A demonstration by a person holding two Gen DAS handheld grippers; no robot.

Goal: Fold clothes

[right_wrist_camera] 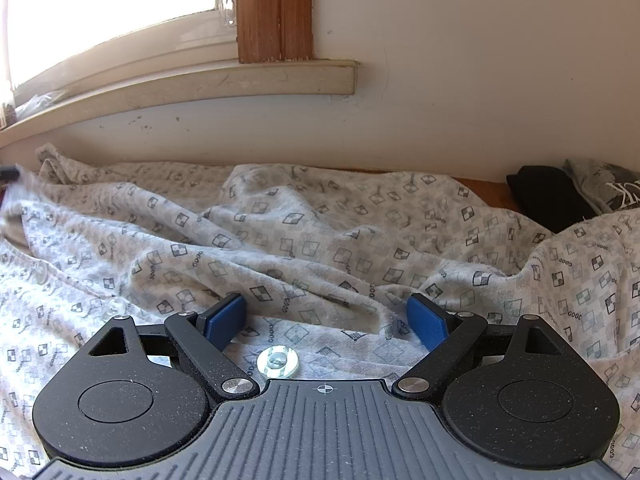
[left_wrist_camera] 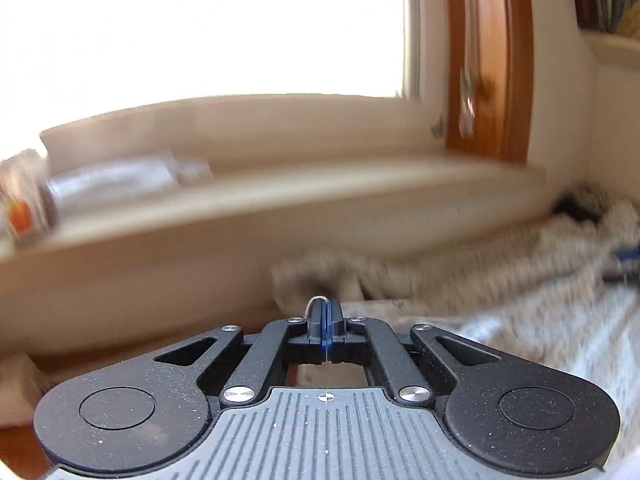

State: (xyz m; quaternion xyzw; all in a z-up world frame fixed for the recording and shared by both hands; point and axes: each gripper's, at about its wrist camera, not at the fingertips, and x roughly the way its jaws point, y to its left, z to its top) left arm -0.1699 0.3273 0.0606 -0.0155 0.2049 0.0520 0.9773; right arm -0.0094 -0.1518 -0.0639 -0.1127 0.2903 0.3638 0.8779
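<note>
Patterned shirt (right_wrist_camera: 304, 248) spread crumpled under both grippers.
Right gripper (right_wrist_camera: 326, 322), jaws apart, hovers mid-frame over its button placket; left gripper (left_wrist_camera: 326, 312), pinched together, seems to nip only a thread at the shirt's left edge.

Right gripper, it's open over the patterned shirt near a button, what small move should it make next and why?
Probably lower the right gripper and close on the rumpled fold of the patterned shirt just ahead. Its jaws stand wide with only flat cloth and a clear button between them, gripping nothing, while the left gripper is already shut.
</note>
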